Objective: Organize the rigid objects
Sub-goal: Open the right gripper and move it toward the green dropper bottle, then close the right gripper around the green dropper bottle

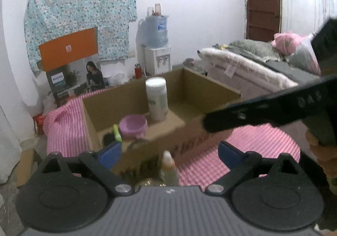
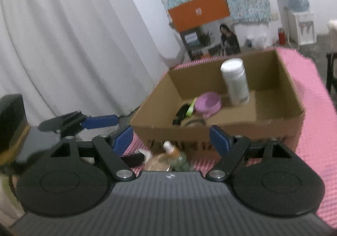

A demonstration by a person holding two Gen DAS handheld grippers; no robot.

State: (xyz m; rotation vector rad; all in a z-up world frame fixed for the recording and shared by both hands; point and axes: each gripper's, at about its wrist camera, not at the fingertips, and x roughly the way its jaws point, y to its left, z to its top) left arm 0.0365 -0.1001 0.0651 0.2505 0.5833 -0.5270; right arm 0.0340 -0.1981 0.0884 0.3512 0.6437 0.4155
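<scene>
Open cardboard box [image 2: 221, 130] sits on the pink checked cloth [image 2: 311, 114] covering the desk. Inside it: a tall white bottle [image 2: 234, 81] upright near the middle, a purple bowl [image 2: 207, 103] just beside it, a green item [image 2: 191, 106] and a black item [image 2: 180, 115] at the left end, touching or nearly so. The right half of the box floor is bare, with open room there.

Outside the box, against its near wall: a small bottle with amber liquid and a white cap [image 2: 171, 149] lying tilted, next to something golden and blurred [image 2: 158, 162] that can't be identified. A dark flat thing [image 2: 134, 158] lies just left of them.

Left tongs [image 1: 169, 151] spread wide, nothing between the blue pads; the small bottle sits below the gap, not touched. Right tongs [image 2: 170, 141] also apart, empty, over the same small bottle. The left tongs show in the right wrist view off the desk's left edge, near the white curtain [image 2: 63, 36].

Bare cloth right of the box; the desk edge falls away on the right. A bed [image 1: 252, 67] stands beyond, well apart.
</scene>
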